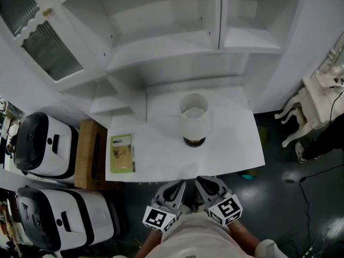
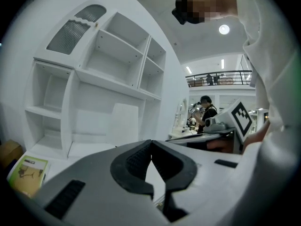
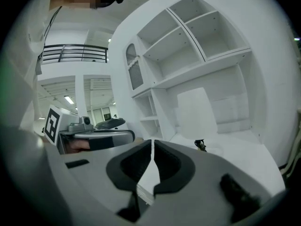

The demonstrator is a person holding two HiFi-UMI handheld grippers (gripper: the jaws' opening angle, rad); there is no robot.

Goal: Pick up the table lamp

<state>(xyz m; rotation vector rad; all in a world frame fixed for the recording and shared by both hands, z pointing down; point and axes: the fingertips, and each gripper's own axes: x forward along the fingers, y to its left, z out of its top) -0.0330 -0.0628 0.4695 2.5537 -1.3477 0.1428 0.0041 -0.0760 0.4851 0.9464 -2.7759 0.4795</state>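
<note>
The lamp (image 1: 194, 120), white-shaded on a dark base, is seen upright near the middle of the desk (image 1: 236, 144); only one is counted. A single green booklet (image 1: 122, 153) is laid flat at the desk's left end, and its print is too small to be read. A black-and-white square marker is carried on the cube of each claw.

Two claws are held side by side just off the desk's front edge, apart from the lamp. The left gripper (image 1: 173, 190) is seen with its jaw tips pressed together and nothing between them. The right gripper (image 1: 207, 187) is likewise closed and empty, only a hairline seam being left between its pads.

Behind the desk a white shelf unit (image 1: 177, 42) is set. Left of the desk one wooden box (image 1: 91, 155) is placed, and beyond it two white-and-black cases (image 1: 45, 144) are counted.
</note>
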